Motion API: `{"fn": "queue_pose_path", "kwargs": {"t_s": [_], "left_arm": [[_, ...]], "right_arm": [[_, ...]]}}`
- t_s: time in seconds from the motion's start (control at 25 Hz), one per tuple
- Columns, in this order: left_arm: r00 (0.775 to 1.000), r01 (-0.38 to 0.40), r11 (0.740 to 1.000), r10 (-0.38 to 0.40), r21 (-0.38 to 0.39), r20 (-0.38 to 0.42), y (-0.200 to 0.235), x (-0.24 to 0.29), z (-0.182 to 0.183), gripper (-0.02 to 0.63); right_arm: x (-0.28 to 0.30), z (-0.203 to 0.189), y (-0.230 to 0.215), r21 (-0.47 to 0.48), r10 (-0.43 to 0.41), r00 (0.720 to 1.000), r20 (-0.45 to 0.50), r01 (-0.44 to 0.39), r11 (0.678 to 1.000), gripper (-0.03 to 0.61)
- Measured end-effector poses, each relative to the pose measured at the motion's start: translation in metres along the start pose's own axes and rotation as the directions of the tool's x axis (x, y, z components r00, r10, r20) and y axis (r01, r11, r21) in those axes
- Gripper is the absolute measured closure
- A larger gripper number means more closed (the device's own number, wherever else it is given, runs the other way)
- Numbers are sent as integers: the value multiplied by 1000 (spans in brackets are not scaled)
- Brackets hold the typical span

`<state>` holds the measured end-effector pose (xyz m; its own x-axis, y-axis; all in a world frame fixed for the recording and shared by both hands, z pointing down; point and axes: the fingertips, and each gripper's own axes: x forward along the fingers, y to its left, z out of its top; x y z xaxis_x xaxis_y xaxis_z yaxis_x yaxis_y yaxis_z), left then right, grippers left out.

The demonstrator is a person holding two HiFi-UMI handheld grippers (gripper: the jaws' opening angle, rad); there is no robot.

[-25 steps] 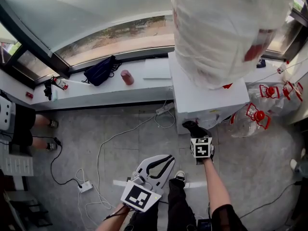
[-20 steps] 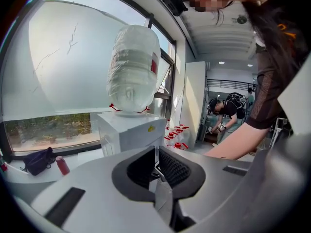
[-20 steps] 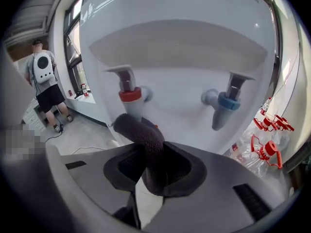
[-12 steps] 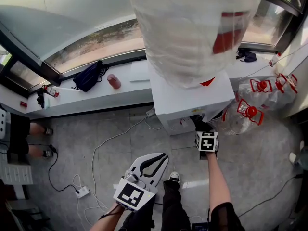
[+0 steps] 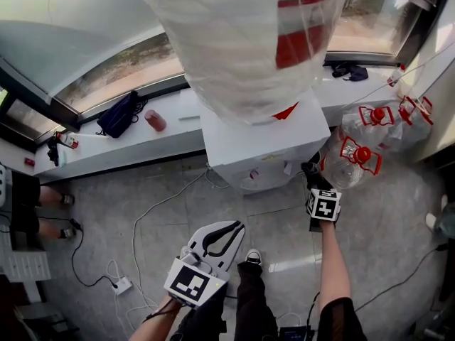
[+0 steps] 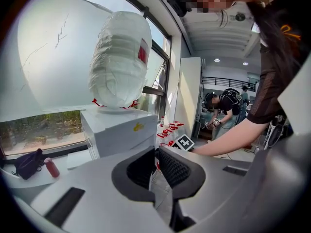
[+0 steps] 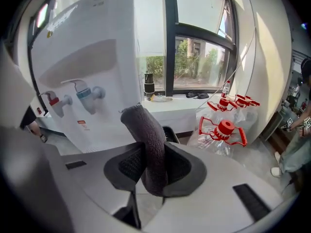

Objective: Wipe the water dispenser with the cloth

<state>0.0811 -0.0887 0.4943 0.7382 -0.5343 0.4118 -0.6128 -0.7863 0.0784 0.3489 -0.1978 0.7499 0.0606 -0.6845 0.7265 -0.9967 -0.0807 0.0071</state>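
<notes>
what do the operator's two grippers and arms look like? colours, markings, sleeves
The left gripper and right gripper have light grey-white plastic bodies with black ribbed pads inside the jaws. Each carries a white cube with black square markers. The person wears a dark short-sleeved top; the forearms are uncovered.

Bright daylight pours through the windows [image 5: 114, 73] at twelve o'clock, glaring off the white water dispenser [image 5: 259, 144]; its wrapped bottle [image 5: 234, 41] looks soft and blurred. Every view bows at the edges, and the gripper views darken to black corners.
</notes>
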Motion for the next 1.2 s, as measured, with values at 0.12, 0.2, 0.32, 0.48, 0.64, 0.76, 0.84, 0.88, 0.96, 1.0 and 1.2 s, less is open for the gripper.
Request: {"fn": "queue_pose_path", "kwargs": {"t_s": [0.12,0.2,0.32,0.48,0.64,0.76,0.84,0.88,0.96,1.0,1.2], "left_arm": [[1000,0,1000,0,-1,2,-1,3,1,586],[1000,3,1000,-3,-4,3,-2,6,0,586],[1000,4,1000,-4,-9,10,-1,9,0,586],[1000,1,1000,0,-29,16,1,11,-1,586],[1000,-5,999,5,-34,13,6,11,-6,586],[1000,-12,999,13,-36,8,14,11,-13,586],[1000,-20,999,20,-36,2,21,9,-19,586],[1000,-25,999,25,-34,-3,25,8,-23,586],[999,-37,999,37,-26,-15,33,4,-32,586],[999,-43,999,42,-23,-19,37,2,-36,586],[997,-65,998,65,-17,-32,53,-5,-55,586]], "right_arm": [[-5,-11,-11,-7,-6,1000,-18,6,1000,477],[-7,-21,-8,-22,9,999,-32,-10,1000,477],[-8,-38,13,-49,56,997,-58,-59,997,477],[-6,-59,70,-89,157,983,-100,-166,982,477],[0,-72,136,-120,247,961,-127,-262,958,477],[7,-79,179,-128,304,942,-144,-322,938,477],[12,-83,202,-138,329,931,-156,-351,926,477],[15,-85,213,-139,341,926,-161,-363,921,477],[22,-89,229,-140,359,918,-170,-383,913,477],[25,-90,235,-145,364,915,-174,-390,909,477],[50,-95,249,-156,358,916,-179,-386,909,477]]}}
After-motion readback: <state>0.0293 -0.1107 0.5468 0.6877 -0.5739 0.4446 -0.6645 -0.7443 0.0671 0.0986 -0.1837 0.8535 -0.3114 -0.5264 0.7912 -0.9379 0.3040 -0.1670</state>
